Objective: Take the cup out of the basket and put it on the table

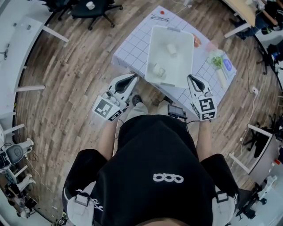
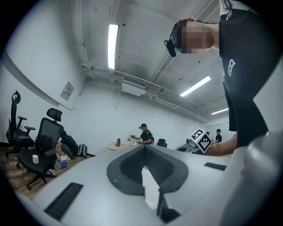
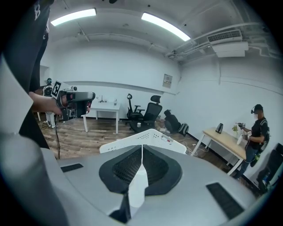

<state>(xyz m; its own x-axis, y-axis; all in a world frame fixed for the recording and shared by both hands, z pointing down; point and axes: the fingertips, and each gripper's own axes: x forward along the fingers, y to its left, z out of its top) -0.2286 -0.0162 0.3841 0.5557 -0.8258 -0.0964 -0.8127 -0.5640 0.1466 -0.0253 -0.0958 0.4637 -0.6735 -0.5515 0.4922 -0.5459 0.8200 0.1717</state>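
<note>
1. Right gripper (image 3: pixel 142 152) jaws, closest to its own camera, were pressed flat together with nothing between them.
2. Left gripper (image 2: pixel 144 152) jaws also met along their length and were empty. A strip of gridded sheet showed through the slit below the pads.
3. In the head view, both grippers were held low in front of the person's black shirt (image 1: pixel 154 154), tips pointing toward the table.
4. A white rectangular basket (image 1: pixel 152 48) sat on the table (image 1: pixel 130 50), which was covered by a white gridded sheet. Each gripper tip was just beside one near corner of the basket, left at the left corner and right at the right. I could not tell whether either touched it.
5. The cup (image 1: pixel 171 49), small and white, was inside the basket, near the middle and slightly toward the far end.
6. A second pale item (image 1: pixel 158 70) lay inside the basket by the near-left corner, too small to identify.
7. Outside the basket, on the right part of the table, were a green item (image 1: pixel 216 59) and a blue item (image 1: pixel 227 65).
8. The wooden floor (image 1: pixel 75 79) surrounded the table, and a black office chair (image 1: pixel 95 8) stood beyond it at far left.
</note>
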